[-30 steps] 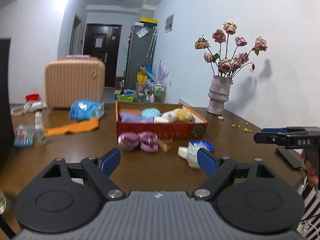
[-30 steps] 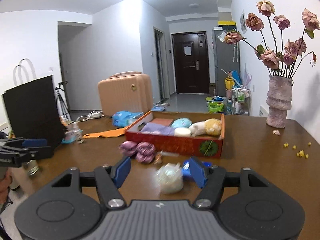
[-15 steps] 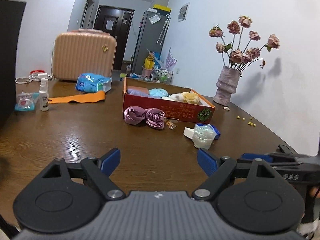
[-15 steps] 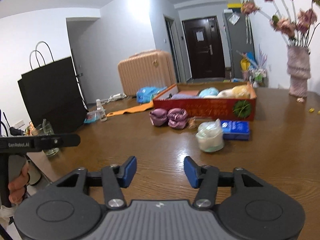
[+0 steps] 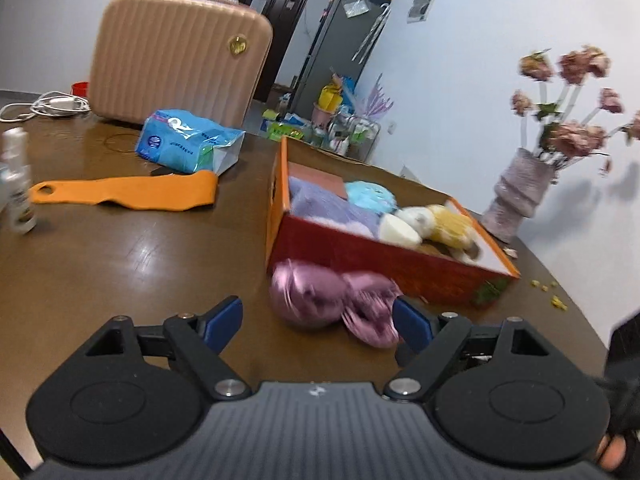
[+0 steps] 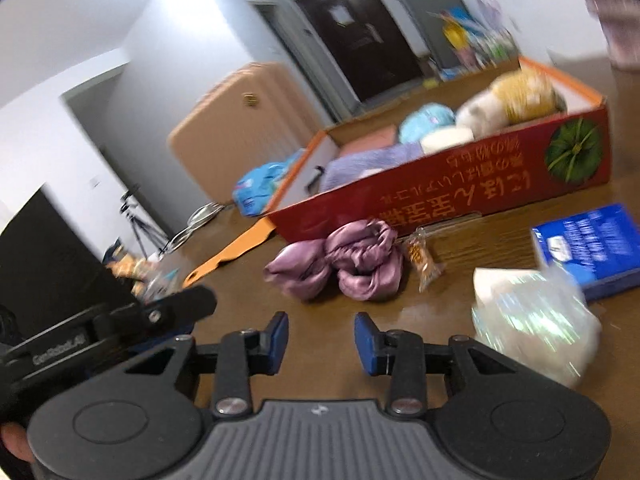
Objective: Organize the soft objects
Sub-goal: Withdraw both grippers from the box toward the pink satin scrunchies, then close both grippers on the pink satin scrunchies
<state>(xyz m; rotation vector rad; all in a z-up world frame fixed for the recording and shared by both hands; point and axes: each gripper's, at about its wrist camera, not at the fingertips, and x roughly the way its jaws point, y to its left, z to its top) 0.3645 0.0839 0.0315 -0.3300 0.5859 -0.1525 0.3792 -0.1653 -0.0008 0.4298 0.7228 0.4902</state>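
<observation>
Purple satin cloth, bunched into two shiny lumps, lies on the brown wooden counter just in front of the red cardboard box; whether it touches the box wall cannot be told. In the left wrist view the left gripper points at this cloth with its jaws spread wide; the bundle sits ahead and between the blue pads, which do not press on it. The right gripper has its jaws partly apart, having just been closing, with only bare counter between them; the cloth lies farther ahead. Inside the box rest a lilac folded cloth, a light blue soft ball, a cream pad and a yellow-and-white plush. To the right gripper's right stand a crinkled clear-wrapped bundle and a blue booklet, with a small snack packet beside the satin. Farther left on the counter are an orange strip, a blue tissue pack, a small spray bottle and a peach suitcase. A vase of dried roses stands near the wall.
</observation>
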